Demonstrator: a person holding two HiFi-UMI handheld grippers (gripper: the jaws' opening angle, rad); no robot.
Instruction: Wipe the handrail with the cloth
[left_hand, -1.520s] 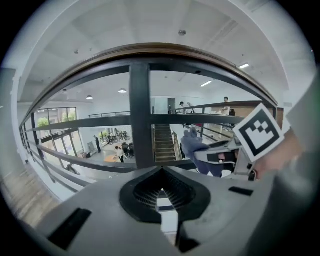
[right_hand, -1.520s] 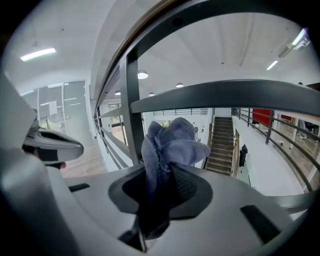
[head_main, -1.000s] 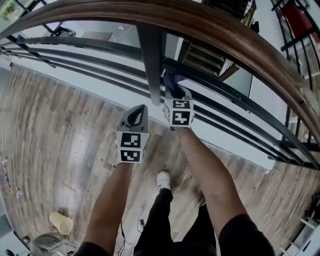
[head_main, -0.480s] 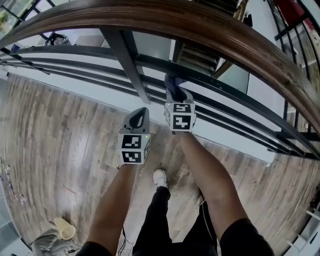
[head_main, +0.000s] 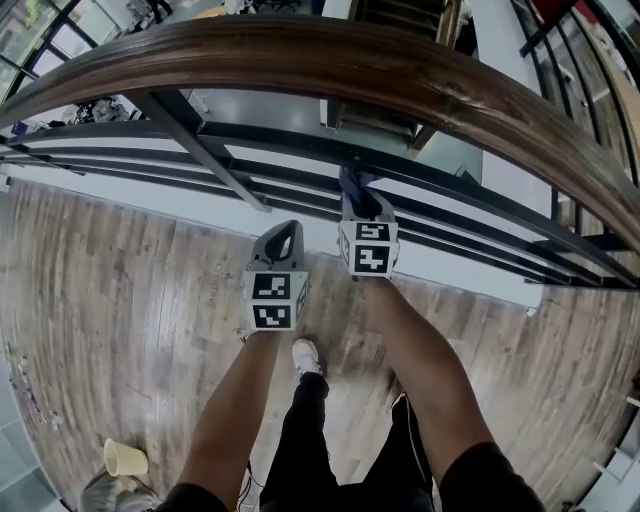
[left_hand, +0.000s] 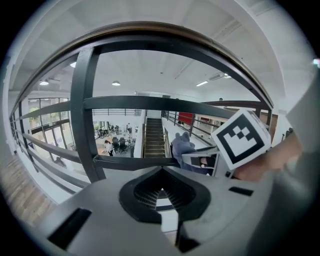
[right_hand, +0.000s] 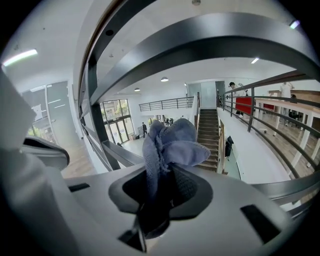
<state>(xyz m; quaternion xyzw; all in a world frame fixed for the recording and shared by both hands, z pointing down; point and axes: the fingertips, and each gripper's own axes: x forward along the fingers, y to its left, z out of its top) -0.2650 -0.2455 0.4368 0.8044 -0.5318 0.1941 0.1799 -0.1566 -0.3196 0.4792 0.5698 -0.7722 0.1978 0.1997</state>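
I am pinching the cloth (head_main: 352, 182) in my right gripper (head_main: 358, 198), below the handrail (head_main: 400, 70) and apart from it, with my left gripper (head_main: 284, 230) hanging closed and empty lower still, so I am aiming to raise the cloth and press it flat on the wood.

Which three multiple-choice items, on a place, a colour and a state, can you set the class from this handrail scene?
1. Where is the cloth?
A. in the right gripper
B. on the floor
C. draped over the handrail

2. What colour is the handrail?
A. white
B. brown
C. red

3. The left gripper is:
A. shut on the cloth
B. open round a bar
C. shut and empty

Answers: 1 A, the cloth bunches out of that gripper; 2 B, the head view shows brown wood; 3 C, its own view shows it closed on nothing.
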